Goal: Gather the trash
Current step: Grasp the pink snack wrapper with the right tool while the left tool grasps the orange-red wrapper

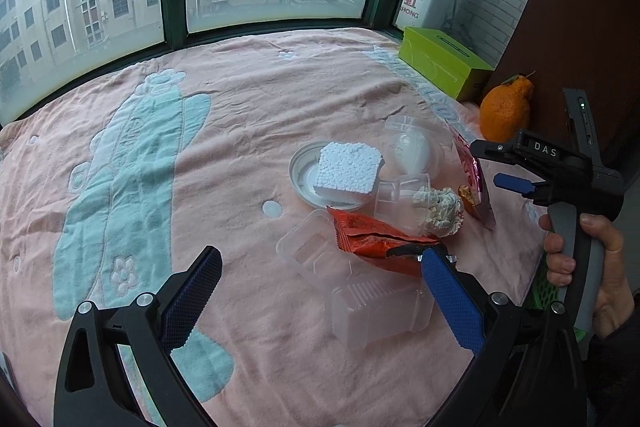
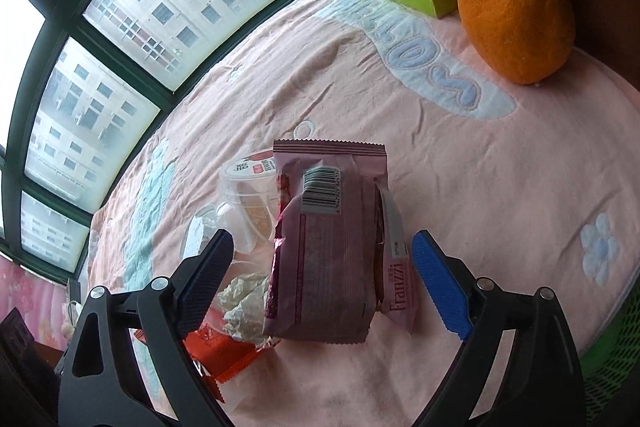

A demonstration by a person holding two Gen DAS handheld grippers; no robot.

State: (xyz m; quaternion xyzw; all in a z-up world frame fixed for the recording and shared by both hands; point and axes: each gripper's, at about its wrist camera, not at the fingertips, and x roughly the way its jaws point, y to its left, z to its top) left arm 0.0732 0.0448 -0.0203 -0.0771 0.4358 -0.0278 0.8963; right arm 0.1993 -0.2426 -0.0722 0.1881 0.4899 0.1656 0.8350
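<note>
The right claw (image 2: pixel 322 281) is hanging wide open around the pink snack wrapper (image 2: pixel 328 247), which is lying on the pink towel (image 2: pixel 500 187) at the near edge of the trash pile; the pads are not touching it yet. Closing squarely across the wrapper's middle should be keeping it from slipping. The left claw (image 1: pixel 320 299) is also gaping empty over a clear plastic tray (image 1: pixel 380 311), both claws pointing steeply downward, a hand (image 1: pixel 588 267) gripping the right handle.
</note>
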